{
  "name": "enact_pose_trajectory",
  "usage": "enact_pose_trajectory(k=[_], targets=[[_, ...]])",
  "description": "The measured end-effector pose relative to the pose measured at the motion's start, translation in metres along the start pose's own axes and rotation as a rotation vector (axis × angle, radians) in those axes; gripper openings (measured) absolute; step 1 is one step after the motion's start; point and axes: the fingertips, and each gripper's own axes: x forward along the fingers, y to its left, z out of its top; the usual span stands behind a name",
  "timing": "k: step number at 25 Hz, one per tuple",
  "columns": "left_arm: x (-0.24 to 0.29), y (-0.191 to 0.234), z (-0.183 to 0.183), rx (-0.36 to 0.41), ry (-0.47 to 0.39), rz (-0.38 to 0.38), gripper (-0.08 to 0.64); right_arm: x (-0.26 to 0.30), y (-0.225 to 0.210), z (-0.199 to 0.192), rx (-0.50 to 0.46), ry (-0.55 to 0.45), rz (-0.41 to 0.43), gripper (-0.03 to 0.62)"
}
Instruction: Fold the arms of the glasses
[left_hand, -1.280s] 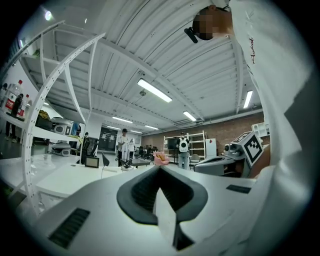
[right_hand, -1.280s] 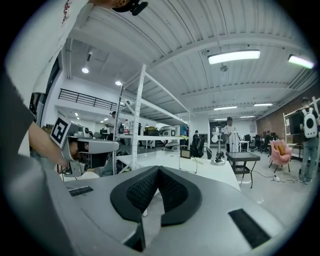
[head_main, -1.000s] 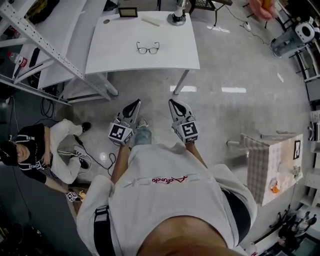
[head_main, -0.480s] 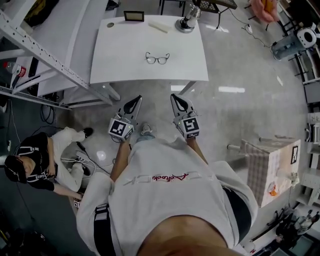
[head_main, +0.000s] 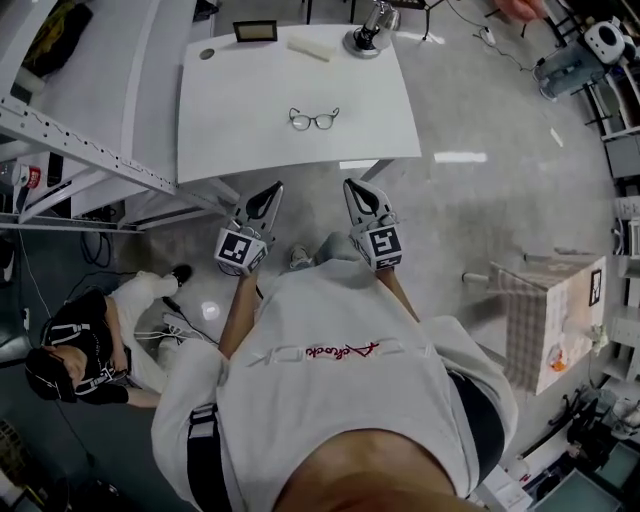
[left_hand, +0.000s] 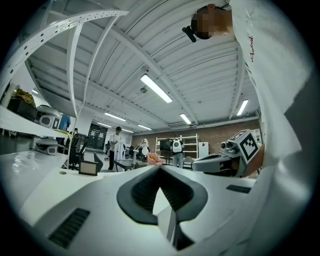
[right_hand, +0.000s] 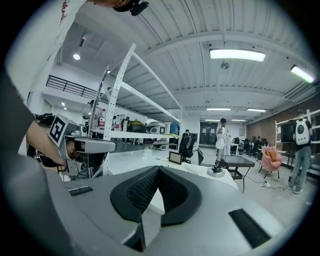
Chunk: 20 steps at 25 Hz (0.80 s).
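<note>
White rectangular counter (head_main: 250, 100) is ahead of us. We're on approach, folding not started. Left tool (head_main: 268, 192) and right tool (head_main: 353, 188) are both pressed together, empty, short of the counter edge. Thin dark-framed glasses (head_main: 314, 119) lie mid-counter, well apart from both. Next, likely: close in, spread a tool, pin the frame.

Bright ceiling strip lights (right_hand: 237, 54); glare on floor (head_main: 460, 157); strong fisheye distortion, dark vignetted corners.

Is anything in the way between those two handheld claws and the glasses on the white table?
Nothing visible does. The black-rimmed glasses lie alone in the middle of the white table. The left gripper and right gripper, both shut and empty, hang by its near edge, with only bare tabletop between.
</note>
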Motion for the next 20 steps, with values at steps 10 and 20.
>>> enact_pose_trajectory(k=[10, 20], targets=[[0.029, 0.019, -0.011, -0.021, 0.034, -0.014, 0.004, 0.026, -0.025, -0.006, 0.034, 0.013, -0.010, 0.031], [0.090, 0.073, -0.005, -0.012, 0.030, 0.034, 0.003, 0.085, -0.080, -0.007, 0.040, 0.000, 0.010, 0.031]])
